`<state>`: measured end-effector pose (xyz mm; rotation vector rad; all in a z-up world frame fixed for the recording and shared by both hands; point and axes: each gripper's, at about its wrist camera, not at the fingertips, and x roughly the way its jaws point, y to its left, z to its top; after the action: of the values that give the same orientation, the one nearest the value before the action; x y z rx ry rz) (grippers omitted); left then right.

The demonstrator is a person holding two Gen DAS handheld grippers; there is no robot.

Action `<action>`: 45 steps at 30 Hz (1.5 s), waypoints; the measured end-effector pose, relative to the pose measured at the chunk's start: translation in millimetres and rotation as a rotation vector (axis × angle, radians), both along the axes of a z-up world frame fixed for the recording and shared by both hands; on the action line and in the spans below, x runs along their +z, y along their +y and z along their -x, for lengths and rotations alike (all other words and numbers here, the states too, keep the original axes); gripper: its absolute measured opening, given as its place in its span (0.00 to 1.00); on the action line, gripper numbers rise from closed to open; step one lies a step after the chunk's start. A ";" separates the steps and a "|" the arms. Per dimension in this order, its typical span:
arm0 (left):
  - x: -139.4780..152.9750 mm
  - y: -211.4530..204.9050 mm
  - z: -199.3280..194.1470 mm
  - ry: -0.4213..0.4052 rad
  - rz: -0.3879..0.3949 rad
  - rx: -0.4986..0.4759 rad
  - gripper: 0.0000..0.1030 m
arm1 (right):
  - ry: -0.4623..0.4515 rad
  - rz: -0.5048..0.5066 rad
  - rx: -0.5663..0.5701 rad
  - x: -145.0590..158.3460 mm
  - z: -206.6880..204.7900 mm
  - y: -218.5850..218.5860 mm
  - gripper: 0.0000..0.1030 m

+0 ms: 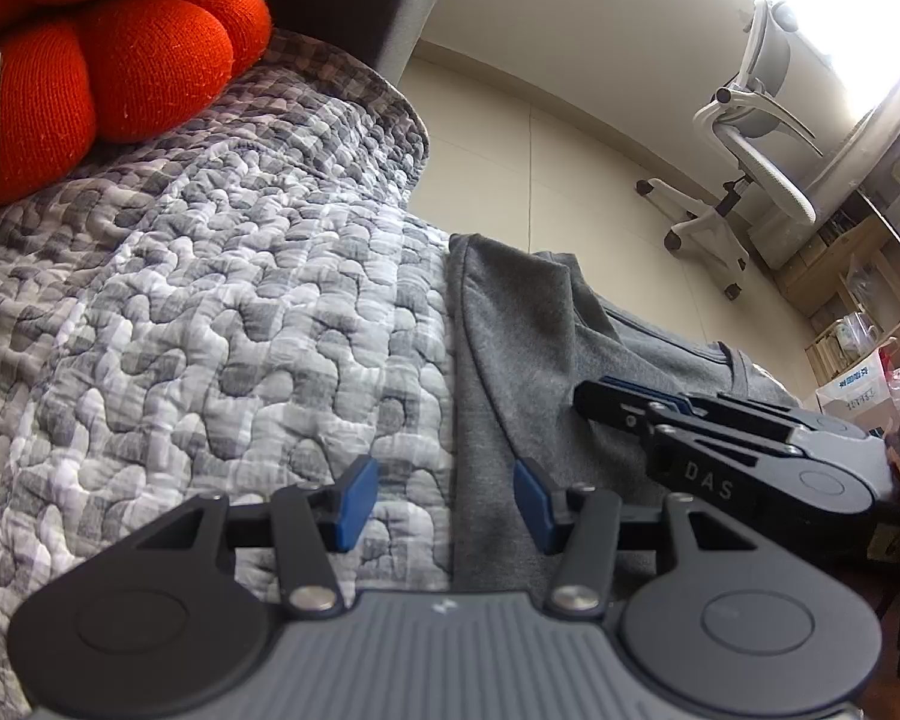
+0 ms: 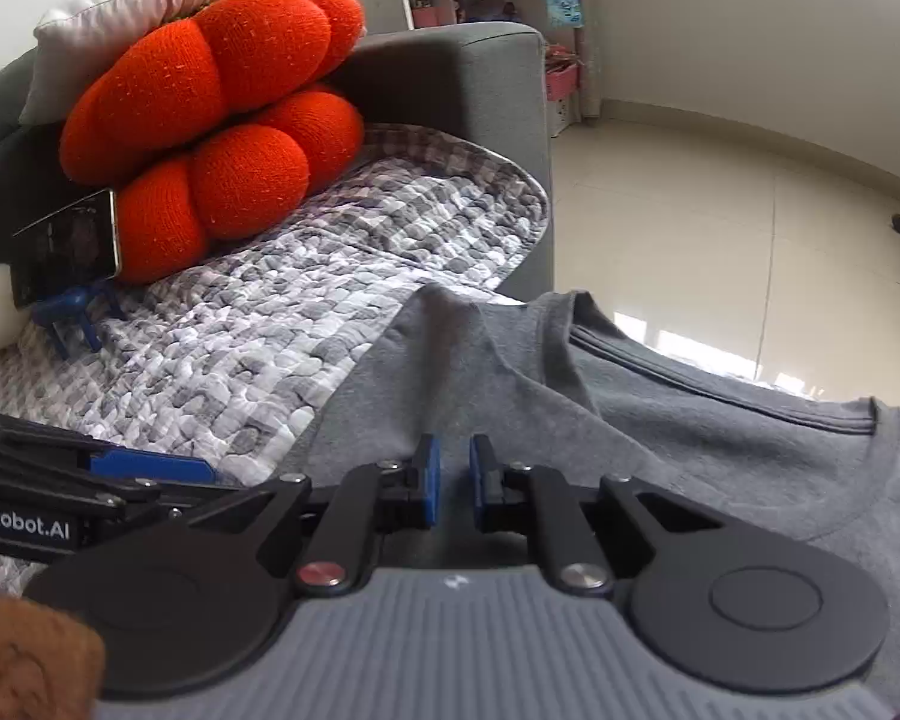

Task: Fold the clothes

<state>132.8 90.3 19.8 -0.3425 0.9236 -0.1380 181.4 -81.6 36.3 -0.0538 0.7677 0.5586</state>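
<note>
grey cotton t-shirt [image 2: 660,420] lies spread on the near part of a sofa seat, over a quilted cover printed in grey and white checks [image 2: 306,300]. its ribbed neckline faces the right side of the right wrist view, and one sleeve rises in a soft peak toward the sofa's far edge. part of the shirt hangs past the seat edge toward the floor.

right gripper [image 2: 451,480], black with blue pads, sits low over the shirt's middle. its jaws stand a narrow gap apart and nothing is pinched between the pads; only shirt fabric shows beyond the gap.

left gripper [image 1: 444,501] hovers at the shirt's hemmed side edge, jaws about half open and empty, one pad over the quilt and the other over grey fabric. both tools are close together, each visible in the other's camera.

farther back, a bright orange knitted knot cushion [image 2: 222,114] leans against the dark grey sofa arm [image 2: 480,78], with a white pillow [image 2: 168,0] above it. a phone with a dark screen [image 2: 66,246] is propped on a small blue stand against the cushion. beyond the sofa lies a pale tiled floor [image 2: 720,210], and a white office chair on wheels [image 1: 750,150] stands near wooden shelves.
</note>
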 end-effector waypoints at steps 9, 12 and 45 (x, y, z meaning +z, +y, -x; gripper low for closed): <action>-0.8 -0.4 -0.9 -0.004 -0.007 -0.001 0.50 | 0.036 0.031 -0.066 -0.4 22.9 -30.6 0.13; -1.0 1.2 -1.1 -0.005 0.002 0.000 0.50 | 0.041 0.062 -0.081 3.4 32.9 -35.8 0.13; 5.6 -6.1 12.1 -0.014 -0.002 -0.031 0.52 | 0.107 -0.036 0.105 52.0 176.8 -9.8 0.32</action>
<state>120.7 84.2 25.4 -0.3253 0.9160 -0.1680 4.7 -91.4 88.3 -0.0308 0.8619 0.6789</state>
